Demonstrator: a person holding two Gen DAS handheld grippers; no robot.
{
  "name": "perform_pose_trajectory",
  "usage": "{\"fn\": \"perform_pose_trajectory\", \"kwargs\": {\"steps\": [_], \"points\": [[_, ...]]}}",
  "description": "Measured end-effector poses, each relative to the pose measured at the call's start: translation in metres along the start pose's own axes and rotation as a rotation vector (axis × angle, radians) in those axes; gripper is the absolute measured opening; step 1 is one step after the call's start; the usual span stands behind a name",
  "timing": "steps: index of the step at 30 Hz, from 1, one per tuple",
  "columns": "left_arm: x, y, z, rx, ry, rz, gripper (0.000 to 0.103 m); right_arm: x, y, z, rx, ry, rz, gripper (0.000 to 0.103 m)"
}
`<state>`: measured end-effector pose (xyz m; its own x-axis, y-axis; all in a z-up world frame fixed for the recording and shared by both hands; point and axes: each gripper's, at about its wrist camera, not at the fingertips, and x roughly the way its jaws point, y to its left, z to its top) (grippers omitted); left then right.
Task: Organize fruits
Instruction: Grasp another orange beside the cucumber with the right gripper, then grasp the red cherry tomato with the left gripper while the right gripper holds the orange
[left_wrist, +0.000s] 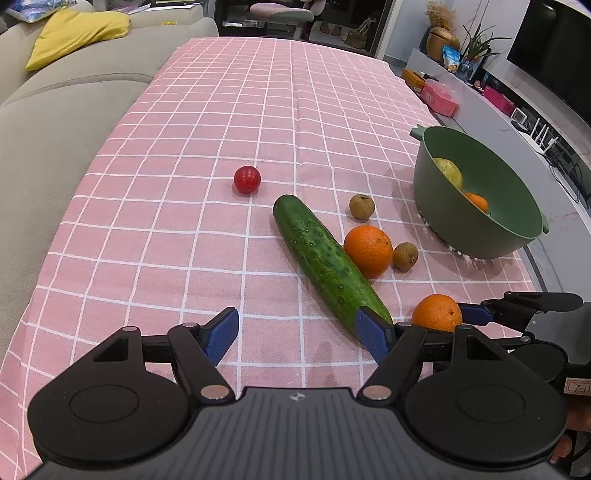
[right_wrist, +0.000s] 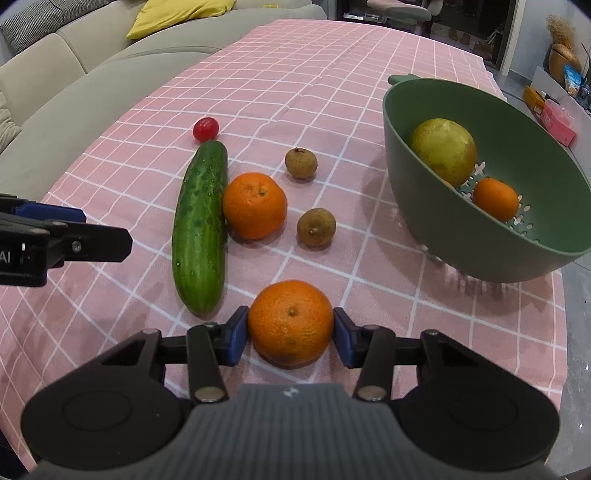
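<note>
My right gripper (right_wrist: 291, 330) is shut on an orange (right_wrist: 290, 323) at the near edge of the pink checked table; that orange also shows in the left wrist view (left_wrist: 437, 312). My left gripper (left_wrist: 297, 330) is open and empty, just left of the near end of a cucumber (left_wrist: 328, 264). Beside the cucumber lie a second orange (right_wrist: 255, 205), two brown longans (right_wrist: 301, 163) (right_wrist: 316, 226) and a red cherry tomato (right_wrist: 205, 129). A green colander bowl (right_wrist: 461, 236) at the right holds a yellow-green pear (right_wrist: 443, 149) and a small orange (right_wrist: 495, 199).
A grey sofa (left_wrist: 55, 122) with a yellow cushion (left_wrist: 77, 35) runs along the table's left side. A grey low cabinet (left_wrist: 491, 110) with boxes stands beyond the right edge. The bowl sits close to the table's right edge.
</note>
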<state>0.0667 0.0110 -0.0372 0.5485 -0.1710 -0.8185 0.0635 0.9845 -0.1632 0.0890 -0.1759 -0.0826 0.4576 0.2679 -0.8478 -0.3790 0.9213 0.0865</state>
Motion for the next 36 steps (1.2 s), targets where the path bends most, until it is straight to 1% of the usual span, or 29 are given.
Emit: {"fn": "perform_pose_trajectory", "kwargs": {"steps": [7,10,13,16,19,22,25,27,29,31,34,35,36], "points": [[-0.001,0.002,0.0,-0.004,-0.004,0.003,0.085,-0.001,0.002,-0.001,-0.01,-0.001,-0.003,0.044],[-0.002,0.006,0.005,-0.018,-0.006,-0.008,0.085,-0.001,0.001,-0.001,-0.009,-0.001,0.0,0.044],[-0.004,0.01,0.016,0.008,-0.042,0.011,0.085,-0.002,-0.001,-0.001,-0.009,0.0,-0.008,0.044],[0.0,0.016,0.028,0.01,-0.065,0.034,0.085,-0.005,-0.01,0.0,0.01,-0.003,-0.024,0.044],[0.011,0.021,0.04,0.018,-0.087,0.06,0.085,-0.009,-0.021,0.003,0.051,-0.012,-0.033,0.044],[0.027,0.02,0.053,0.051,-0.108,0.075,0.085,-0.012,-0.031,0.004,0.085,-0.015,-0.035,0.044],[0.046,0.021,0.065,0.068,-0.111,0.047,0.085,-0.012,-0.038,0.005,0.116,-0.009,-0.028,0.044],[0.055,0.021,0.073,0.076,-0.118,0.042,0.084,-0.012,-0.042,0.005,0.136,-0.004,-0.019,0.044],[0.065,0.02,0.079,0.08,-0.13,0.056,0.084,-0.011,-0.044,0.006,0.141,-0.005,-0.013,0.044],[0.075,0.021,0.084,0.081,-0.125,0.081,0.084,-0.01,-0.044,0.007,0.143,-0.005,-0.004,0.044],[0.092,0.024,0.09,0.071,-0.102,0.097,0.08,-0.009,-0.048,0.01,0.148,-0.006,0.008,0.044],[0.095,0.026,0.091,0.065,-0.101,0.101,0.074,-0.009,-0.048,0.01,0.151,-0.007,0.012,0.044],[0.098,0.027,0.091,0.06,-0.1,0.107,0.071,-0.009,-0.049,0.011,0.153,-0.007,0.016,0.044]]}}
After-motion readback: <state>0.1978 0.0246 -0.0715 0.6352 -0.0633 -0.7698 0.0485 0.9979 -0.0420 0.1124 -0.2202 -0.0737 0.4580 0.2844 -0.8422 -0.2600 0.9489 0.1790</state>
